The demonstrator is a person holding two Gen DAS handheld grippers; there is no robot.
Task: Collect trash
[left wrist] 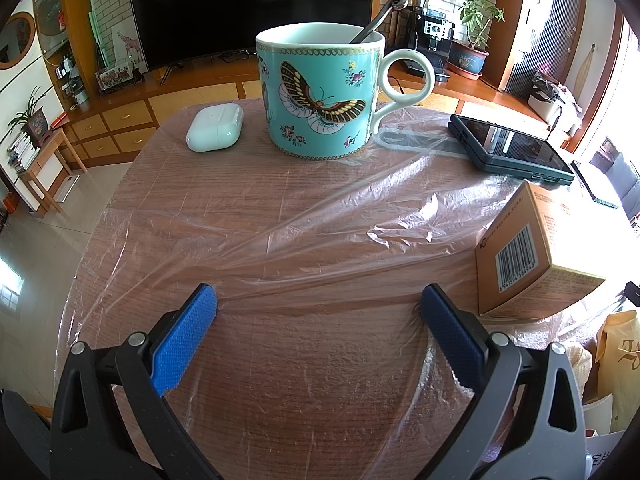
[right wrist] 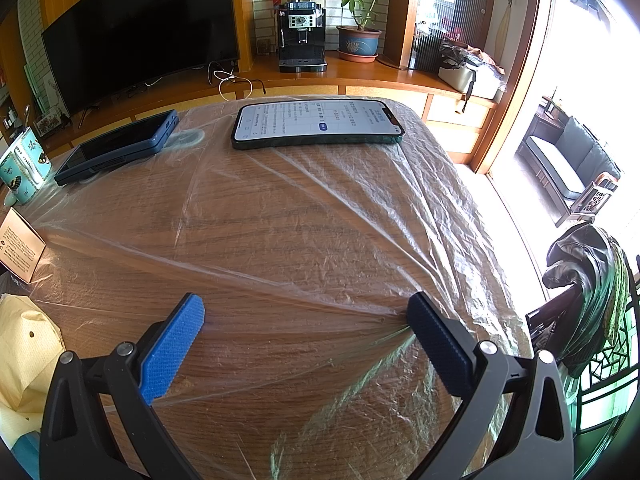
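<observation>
— On the wooden counter [left wrist: 304,380], what can be counted?

— One clear plastic sheet [left wrist: 360,216] lies spread and wrinkled across the top. One turquoise butterfly mug [left wrist: 320,92] with a spoon [left wrist: 378,20] in it stands at the far edge, one white earbud case [left wrist: 215,127] just to its left, one dark folding phone [left wrist: 510,146] to its right, and one orange carton [left wrist: 536,252] with a barcode near the right edge.

— And the two grippers?

— Both are spread wide. The left gripper [left wrist: 318,300] sits low over the sheet, its blue pads touching the taut folds, nothing pinched between them. The right gripper [right wrist: 306,312] is likewise parted, its right pad at the point where several creases gather.

— What does the right wrist view add?

— A second phone [right wrist: 318,124], screen lit with text, lying flat on the sheet at the far edge. It also shows a coffee machine [right wrist: 302,38] and a potted plant [right wrist: 360,20] beyond, and a jacket [right wrist: 588,292] hung on a chair at the right.

— And the left wrist view alone?

— The earbud case and the spoon; the mug appears only as a sliver at the left edge of the right wrist view.
</observation>
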